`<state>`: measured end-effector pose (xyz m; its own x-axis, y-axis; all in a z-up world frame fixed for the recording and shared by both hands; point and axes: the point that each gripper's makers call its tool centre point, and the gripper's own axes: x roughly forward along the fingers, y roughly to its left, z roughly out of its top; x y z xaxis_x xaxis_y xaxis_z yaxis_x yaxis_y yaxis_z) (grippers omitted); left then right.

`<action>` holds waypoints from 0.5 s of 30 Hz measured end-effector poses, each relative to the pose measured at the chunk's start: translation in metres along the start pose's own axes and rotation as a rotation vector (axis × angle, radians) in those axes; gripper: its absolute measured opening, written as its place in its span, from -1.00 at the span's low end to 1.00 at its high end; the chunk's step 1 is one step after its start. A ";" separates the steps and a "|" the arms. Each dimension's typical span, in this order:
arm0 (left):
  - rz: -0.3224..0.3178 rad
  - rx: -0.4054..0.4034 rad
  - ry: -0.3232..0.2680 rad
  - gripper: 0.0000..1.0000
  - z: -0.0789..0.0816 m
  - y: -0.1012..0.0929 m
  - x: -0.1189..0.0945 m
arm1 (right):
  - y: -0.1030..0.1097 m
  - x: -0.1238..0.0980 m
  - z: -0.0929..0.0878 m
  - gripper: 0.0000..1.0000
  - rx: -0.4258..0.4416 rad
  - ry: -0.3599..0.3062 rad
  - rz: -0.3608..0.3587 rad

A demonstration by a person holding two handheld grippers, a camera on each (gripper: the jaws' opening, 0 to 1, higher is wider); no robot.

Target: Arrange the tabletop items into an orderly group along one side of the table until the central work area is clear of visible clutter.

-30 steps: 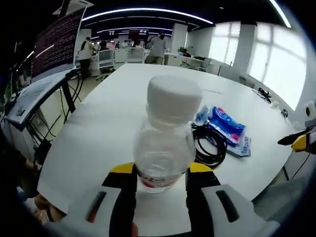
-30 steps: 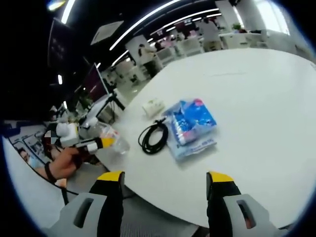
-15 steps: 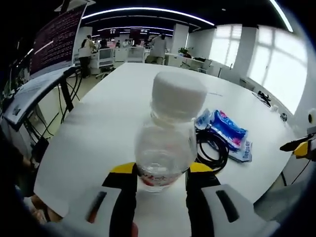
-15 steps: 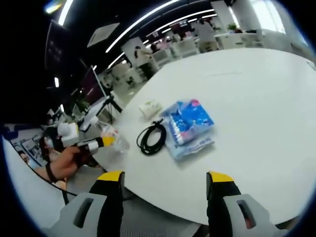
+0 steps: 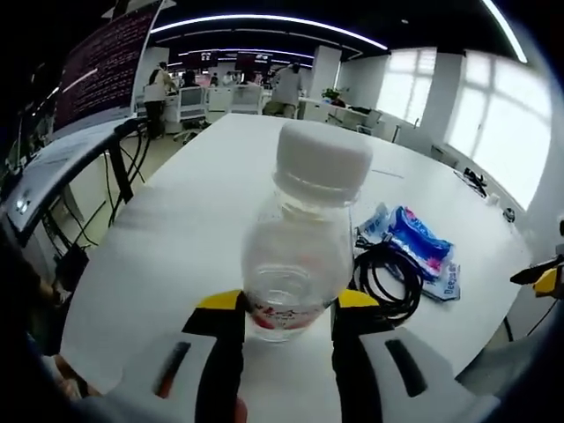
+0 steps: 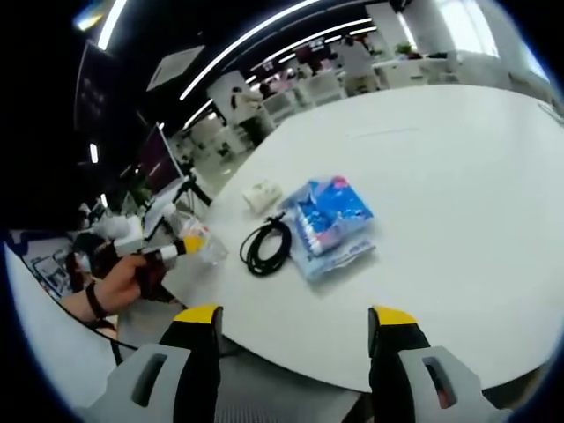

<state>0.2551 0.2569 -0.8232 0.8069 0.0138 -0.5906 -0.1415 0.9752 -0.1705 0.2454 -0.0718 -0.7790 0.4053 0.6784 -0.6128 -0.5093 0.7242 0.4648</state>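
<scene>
A clear plastic bottle (image 5: 298,247) with a white cap stands upright between my left gripper's (image 5: 286,319) yellow-tipped jaws, which are shut on it above the white table (image 5: 203,203). In the right gripper view the same bottle (image 6: 201,246) and the left gripper (image 6: 176,250), held by a hand, sit at the table's left edge. A coiled black cable (image 6: 267,246) lies beside a blue packet (image 6: 330,225), with a small white box (image 6: 262,195) behind them. My right gripper (image 6: 295,339) is open, off the table's near edge, with nothing between its jaws.
The cable (image 5: 388,278) and blue packet (image 5: 425,251) lie right of the bottle in the left gripper view. A screen on a stand (image 5: 88,97) is beside the table's left. People stand at desks far behind. The right gripper's tip (image 5: 545,275) shows at the right edge.
The left gripper has carried the bottle slightly forward over the table edge. The right gripper view has shifted a little; the items on the table stay put.
</scene>
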 end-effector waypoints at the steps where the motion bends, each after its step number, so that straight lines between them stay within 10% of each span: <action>1: 0.000 -0.005 0.000 -0.27 0.001 0.000 0.001 | 0.001 0.000 0.000 0.36 0.001 -0.001 -0.001; 15: 0.001 -0.041 -0.002 -0.26 0.020 0.019 0.027 | 0.001 -0.003 -0.003 0.36 0.004 0.003 -0.020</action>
<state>0.2857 0.2808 -0.8261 0.8079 0.0158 -0.5891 -0.1659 0.9653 -0.2016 0.2410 -0.0737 -0.7787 0.4131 0.6631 -0.6242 -0.4979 0.7384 0.4548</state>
